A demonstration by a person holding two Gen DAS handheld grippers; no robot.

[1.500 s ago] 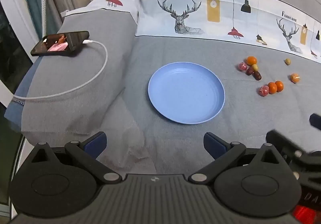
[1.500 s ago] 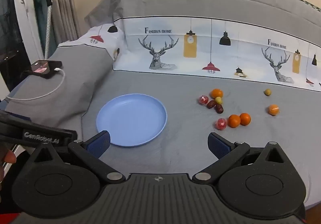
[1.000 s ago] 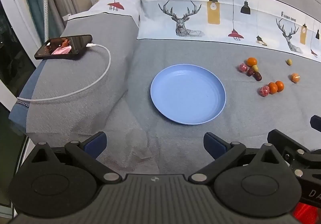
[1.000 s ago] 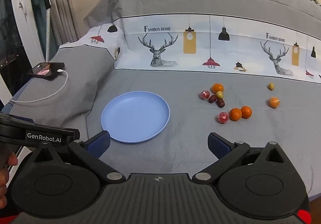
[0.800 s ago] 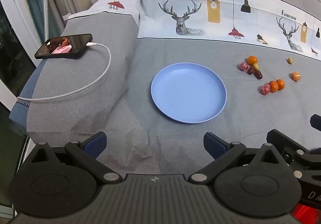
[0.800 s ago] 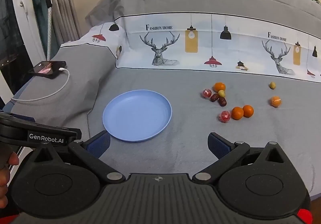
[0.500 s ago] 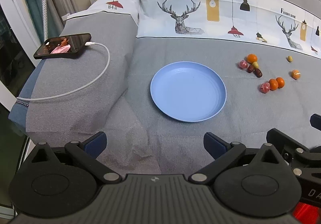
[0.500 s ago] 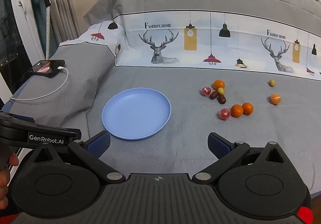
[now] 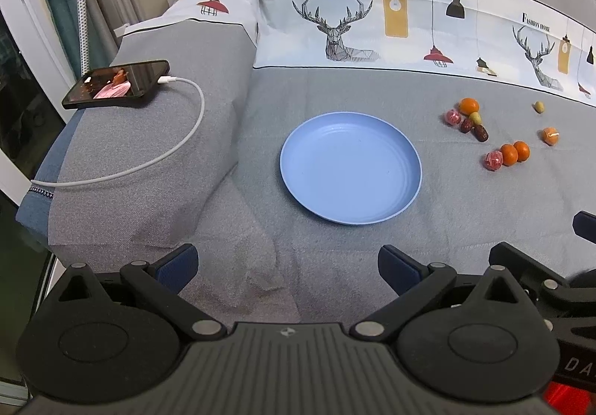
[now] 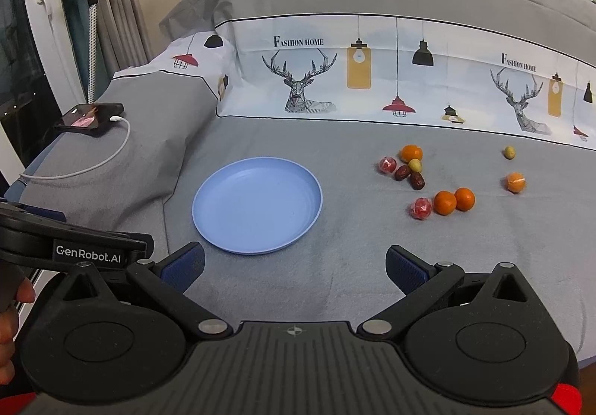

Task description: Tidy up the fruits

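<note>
An empty light-blue plate (image 9: 351, 169) (image 10: 257, 206) lies on the grey bedspread. To its right small fruits are scattered: two oranges side by side (image 10: 454, 201) (image 9: 514, 153) with a red wrapped fruit (image 10: 421, 208), a cluster of an orange (image 10: 411, 153), dark dates (image 10: 417, 180) and a yellow-green fruit, and further right a lone orange (image 10: 516, 182) and a small green fruit (image 10: 509, 152). My left gripper (image 9: 287, 266) is open and holds nothing, short of the plate. My right gripper (image 10: 294, 266) is open too, nothing between its fingers.
A phone (image 9: 116, 83) on a white charging cable (image 9: 156, 158) lies on the raised grey fold at the left. A printed pillow band (image 10: 372, 80) runs along the back. A hand (image 10: 11, 318) holds the other gripper (image 10: 74, 247) at the left edge.
Both views shifted only slightly; the plate and fruits stay where they were, and both grippers stay open.
</note>
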